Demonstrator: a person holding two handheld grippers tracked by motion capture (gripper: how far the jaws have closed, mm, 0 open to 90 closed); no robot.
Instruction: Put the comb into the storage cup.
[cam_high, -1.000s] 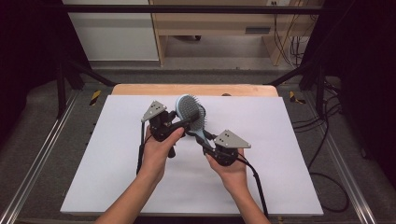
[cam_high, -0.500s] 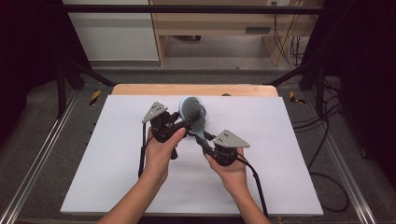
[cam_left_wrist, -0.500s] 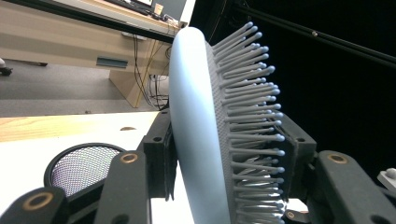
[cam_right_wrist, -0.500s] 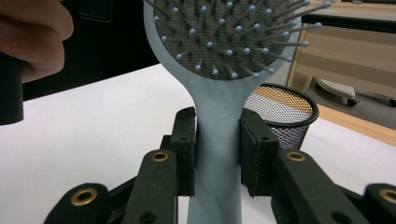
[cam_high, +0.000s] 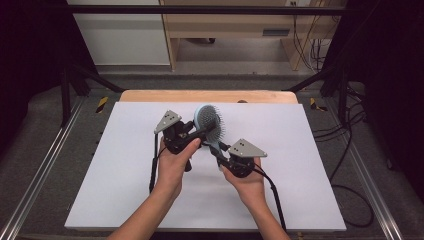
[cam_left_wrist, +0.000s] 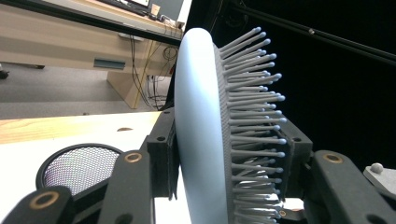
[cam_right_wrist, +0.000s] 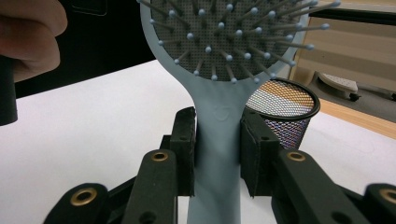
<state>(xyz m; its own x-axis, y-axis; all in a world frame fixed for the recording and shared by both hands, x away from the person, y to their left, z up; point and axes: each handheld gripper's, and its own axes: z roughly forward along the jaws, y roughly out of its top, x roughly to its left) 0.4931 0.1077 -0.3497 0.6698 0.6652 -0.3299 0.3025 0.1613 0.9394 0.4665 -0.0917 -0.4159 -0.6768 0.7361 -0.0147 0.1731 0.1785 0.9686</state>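
Matt, seemingly plastic hairbrush (cam_right_wrist: 219, 121)

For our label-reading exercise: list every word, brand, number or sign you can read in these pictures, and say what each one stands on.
None can be read.
The hairbrush handle bears a faint embossed mark, too indistinct to read.
The mesh pen cup, the grippers and the white table sheet carry no visible text.

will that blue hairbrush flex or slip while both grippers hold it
The hairbrush looks like rigid moulded plastic, so it probably won't flex. The right gripper clamps its smooth handle, which might slip. The left gripper presses on the bristles, which likely give.
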